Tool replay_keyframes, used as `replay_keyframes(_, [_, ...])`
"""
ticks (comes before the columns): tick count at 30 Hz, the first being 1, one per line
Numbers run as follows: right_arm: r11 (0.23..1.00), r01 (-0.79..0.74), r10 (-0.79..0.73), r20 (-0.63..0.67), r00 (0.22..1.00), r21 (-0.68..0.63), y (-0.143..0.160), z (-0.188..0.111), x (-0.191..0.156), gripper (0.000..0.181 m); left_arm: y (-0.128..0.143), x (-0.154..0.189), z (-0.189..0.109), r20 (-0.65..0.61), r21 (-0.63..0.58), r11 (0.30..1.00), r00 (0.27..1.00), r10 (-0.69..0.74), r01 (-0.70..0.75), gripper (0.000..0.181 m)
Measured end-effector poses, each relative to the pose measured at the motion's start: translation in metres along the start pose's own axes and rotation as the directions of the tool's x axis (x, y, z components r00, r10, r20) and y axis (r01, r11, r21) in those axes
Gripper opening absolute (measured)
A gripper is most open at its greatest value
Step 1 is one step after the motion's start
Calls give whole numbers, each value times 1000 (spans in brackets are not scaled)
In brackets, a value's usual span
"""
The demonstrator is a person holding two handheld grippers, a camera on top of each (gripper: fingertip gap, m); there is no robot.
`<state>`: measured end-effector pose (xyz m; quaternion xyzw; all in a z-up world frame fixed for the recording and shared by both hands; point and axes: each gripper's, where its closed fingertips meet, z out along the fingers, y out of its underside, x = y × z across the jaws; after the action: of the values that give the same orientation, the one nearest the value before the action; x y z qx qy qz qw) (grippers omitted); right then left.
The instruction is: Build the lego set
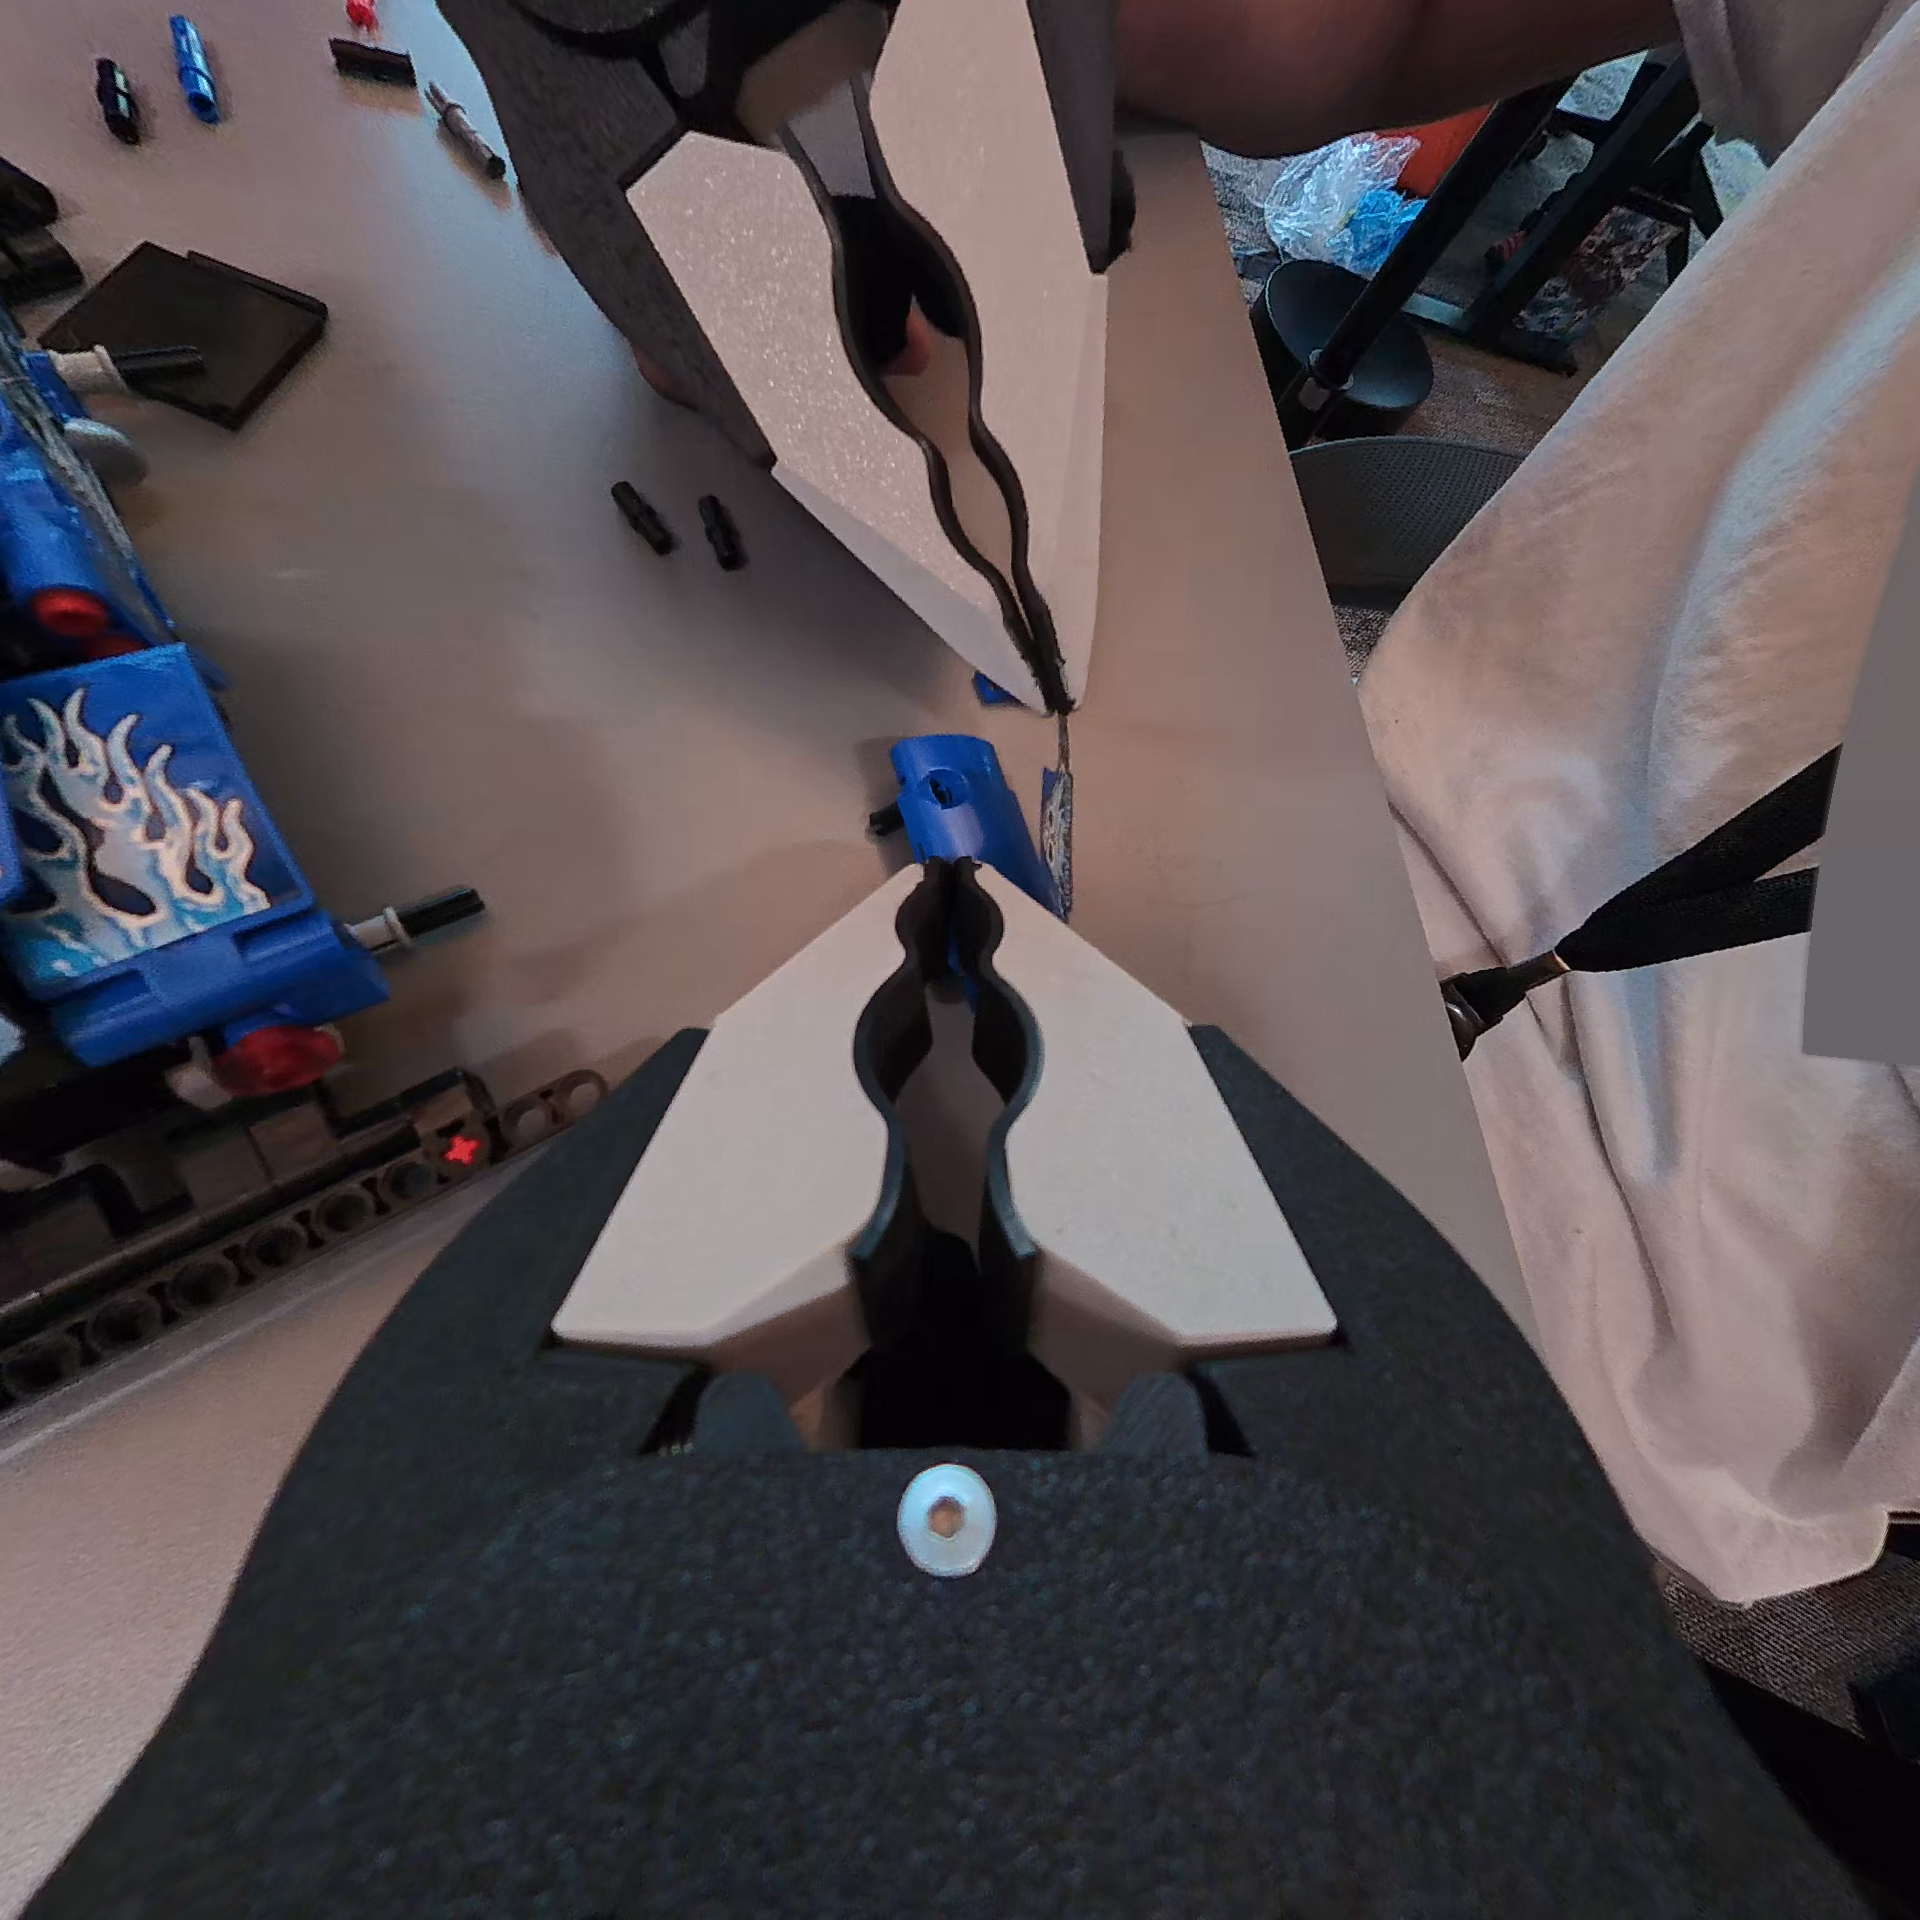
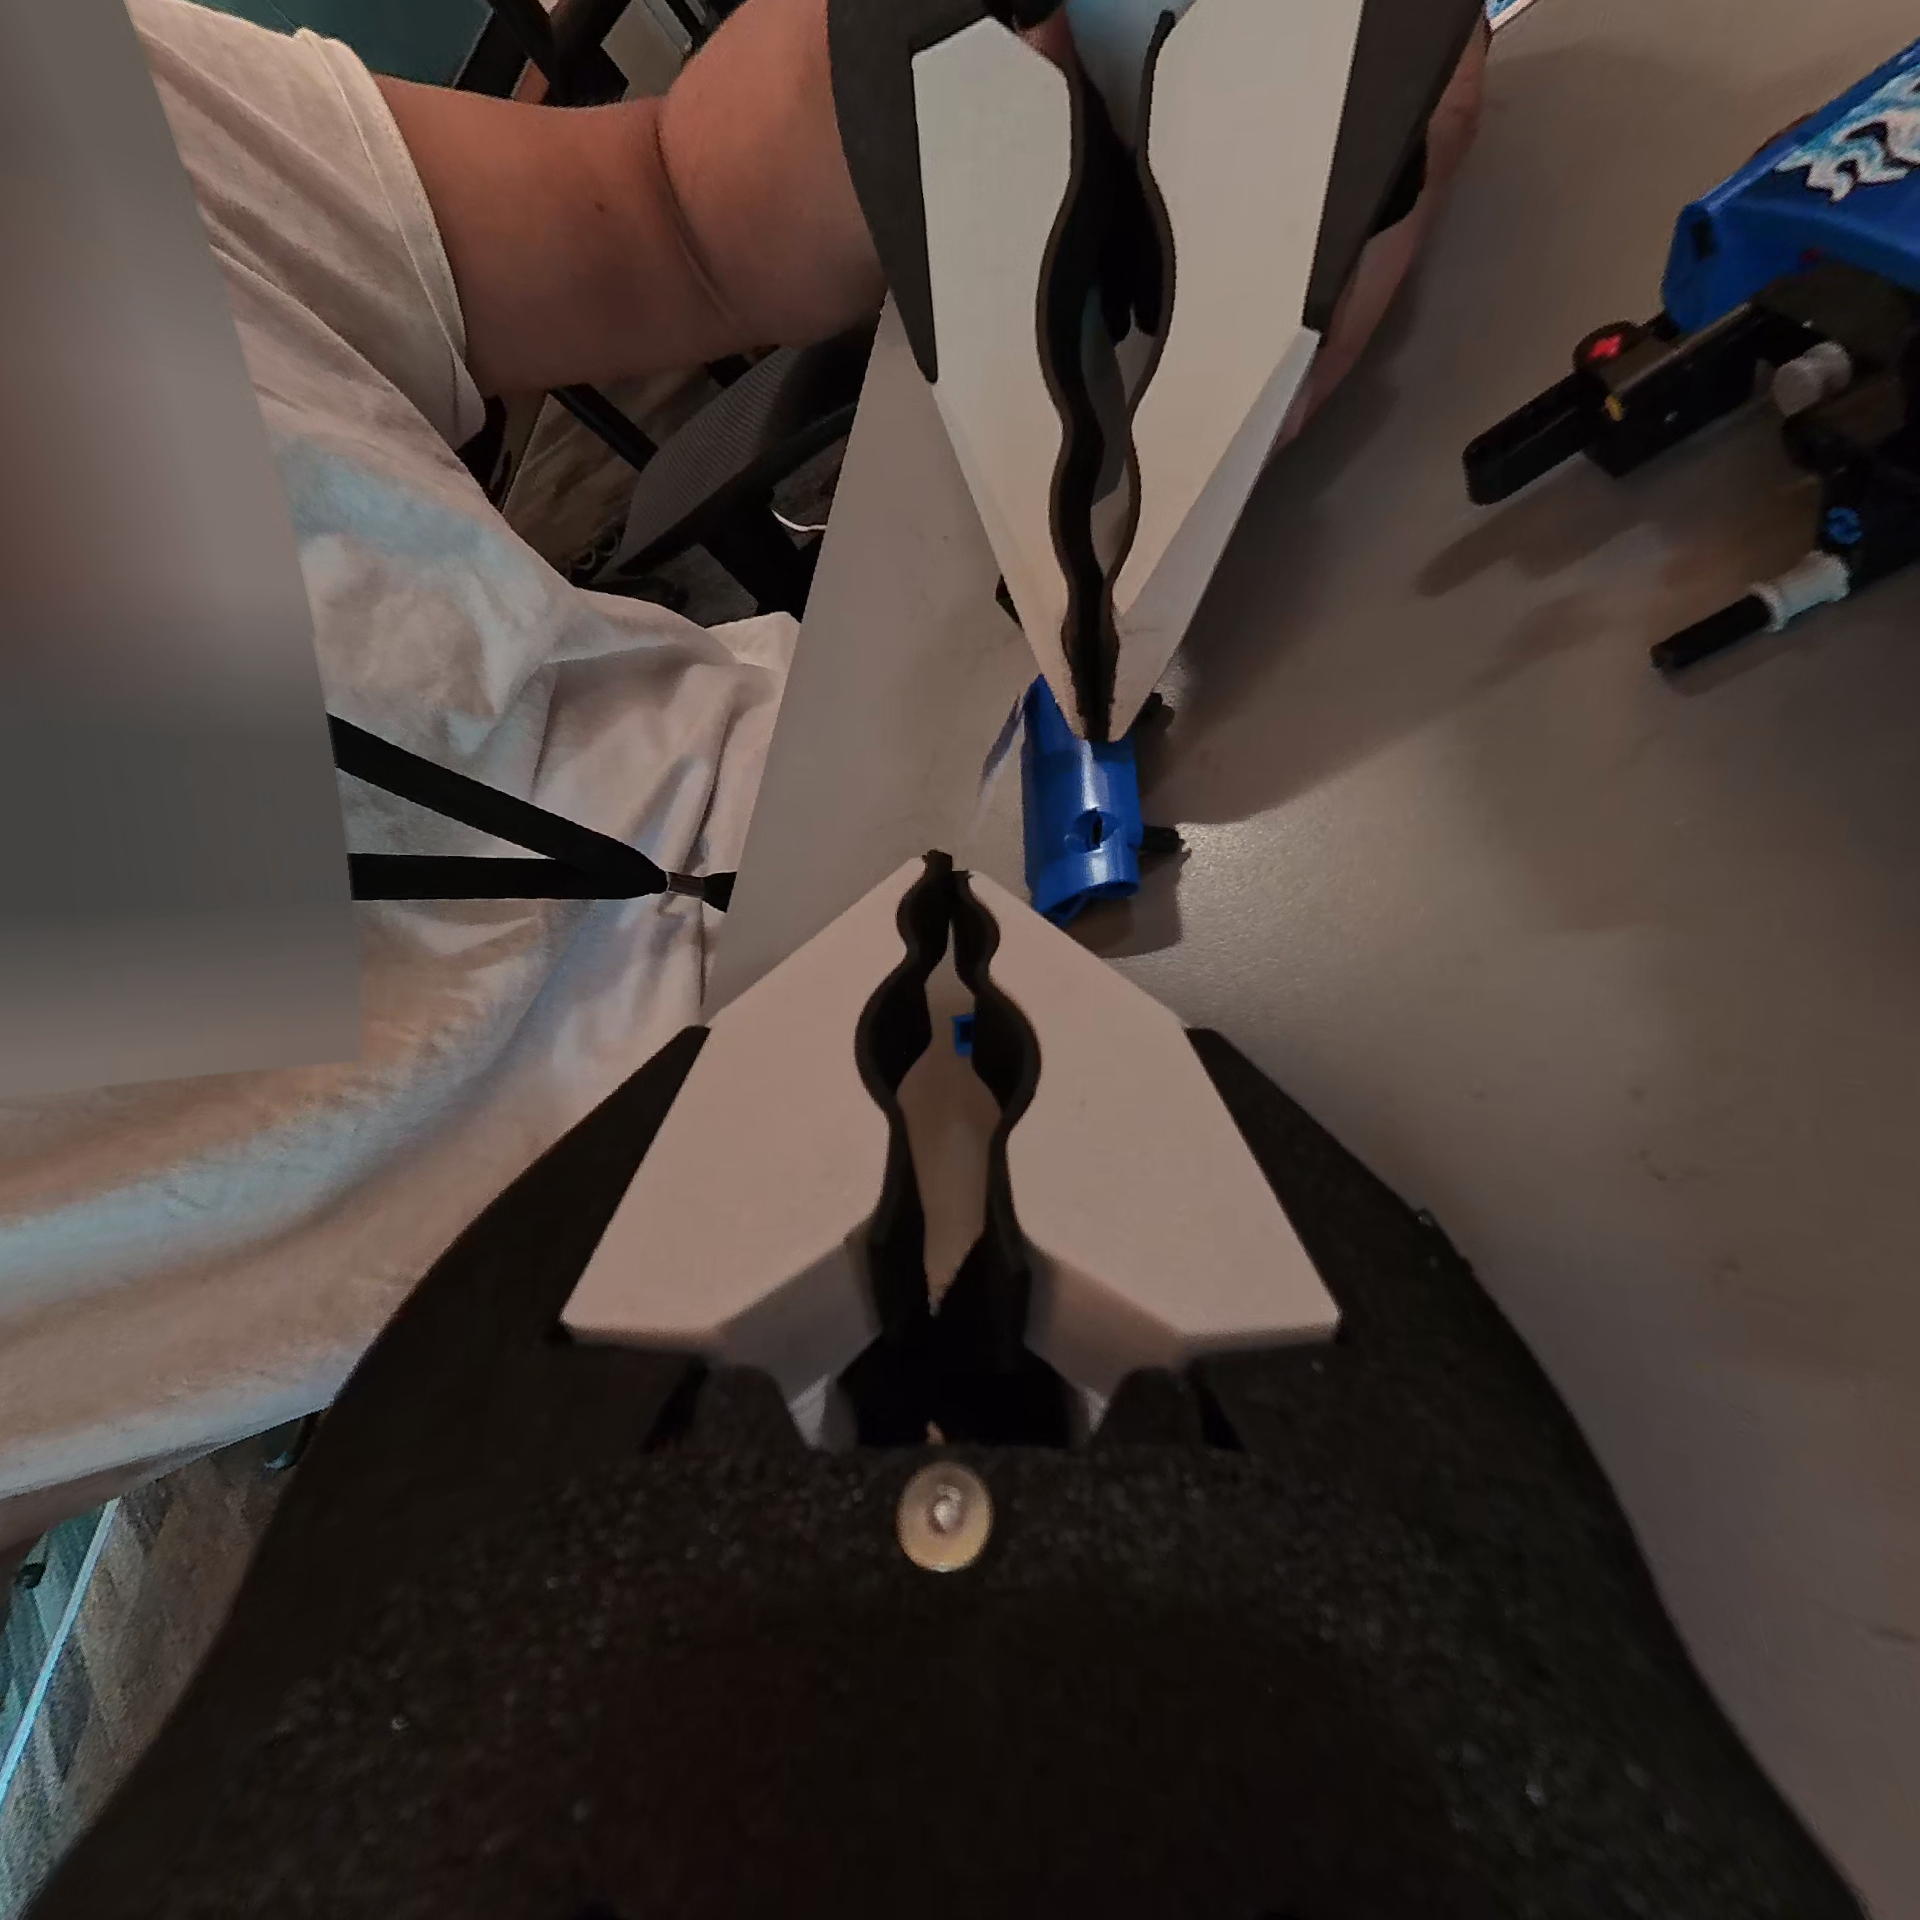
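Note:
A blue curved lego panel piece point(image 1: 951, 805) with black pins in its side sits tilted on the table near its edge. It also shows in the right wrist view point(image 2: 1081, 821). My left gripper point(image 1: 951, 868) is shut on the piece's near end; the right wrist view shows its tips point(image 2: 1091, 727) pinched on the piece from above. My right gripper point(image 2: 940, 862) is shut on a thin blue patterned sticker point(image 1: 1060, 831). The sticker hangs edge-on from the right gripper's tips point(image 1: 1055, 701), just right of the blue piece. I cannot tell whether the sticker touches the piece.
A blue lego model with flame stickers point(image 1: 135, 831) on a black beam frame point(image 1: 260, 1236) lies at the left, also in the right wrist view point(image 2: 1808, 229). A dark square panel point(image 1: 187, 327), two black pins point(image 1: 644, 516) and a blue pin point(image 1: 194, 68) lie farther off. A person's white shirt point(image 1: 1662, 935) is beyond the table edge. Tip to tip, the grippers are about 4 cm apart.

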<state>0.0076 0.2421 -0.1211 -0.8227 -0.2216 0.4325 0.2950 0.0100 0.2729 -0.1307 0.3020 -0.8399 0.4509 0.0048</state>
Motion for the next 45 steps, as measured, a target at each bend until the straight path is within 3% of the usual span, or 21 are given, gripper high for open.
replay_keyframes(13, [1000,12,-13,54,998,11,-2,1,-10,0,0,0,0,4,0,1000,1000,2,-2,0])
replay_keyframes(30, [1000,-22,21,4,1000,18,-2,3,-3,0,0,-2,0,14,3,1000,1000,-4,4,0])
replay_keyframes(33, [999,-23,24,-10,1000,24,-2,3,-1,0,11,-9,4,61,-71,997,998,15,-11,0])
replay_keyframes(40, [999,-32,32,-5,999,32,-1,1,-3,0,11,-19,-2,160,-75,994,983,87,-76,0])
replay_keyframes(45, [1000,-21,21,33,999,-4,5,1,-11,0,7,1,-19,61,-19,997,995,75,-74,11])
